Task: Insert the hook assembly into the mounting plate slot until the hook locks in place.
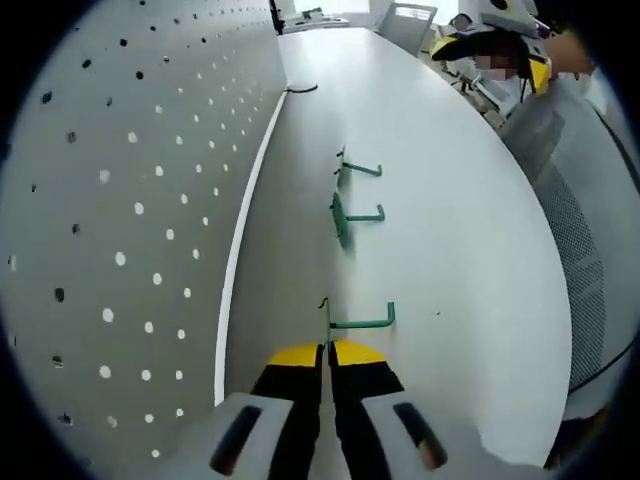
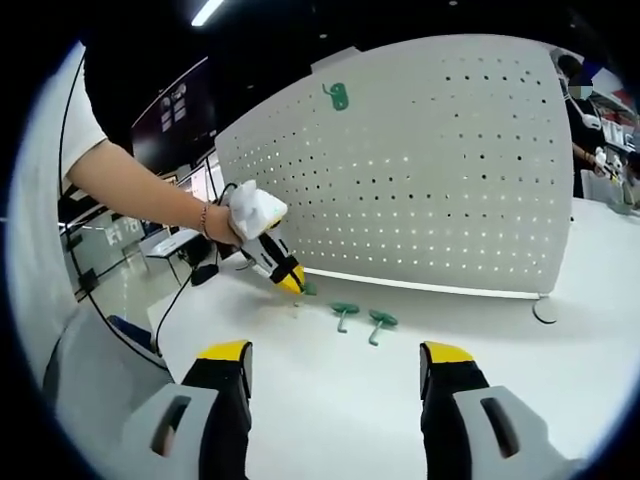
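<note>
Three green hook assemblies lie in a row on the white table [image 1: 450, 230], in front of the upright white pegboard [image 1: 130, 200]. My left gripper [image 1: 327, 350] is shut on the thin back plate of the nearest hook [image 1: 362, 322], whose stem points right. The other two hooks [image 1: 345, 218] [image 1: 355, 168] lie farther off. In the right gripper view, a hand holds the left gripper [image 2: 292, 280] down at that hook [image 2: 308, 289], with two loose hooks [image 2: 345, 312] [image 2: 380, 321] beside it. My right gripper [image 2: 335, 372] is open and holds nothing. One green hook [image 2: 337, 96] hangs high on the pegboard [image 2: 450, 180].
A black cable loop [image 1: 300, 89] [image 2: 545, 312] lies at the pegboard's far foot. The table's edge [image 1: 560, 330] curves along the right, with a person [image 1: 500, 50] and a chair [image 1: 410, 25] beyond it. An office floor and desks [image 2: 150, 250] lie past the table's left end.
</note>
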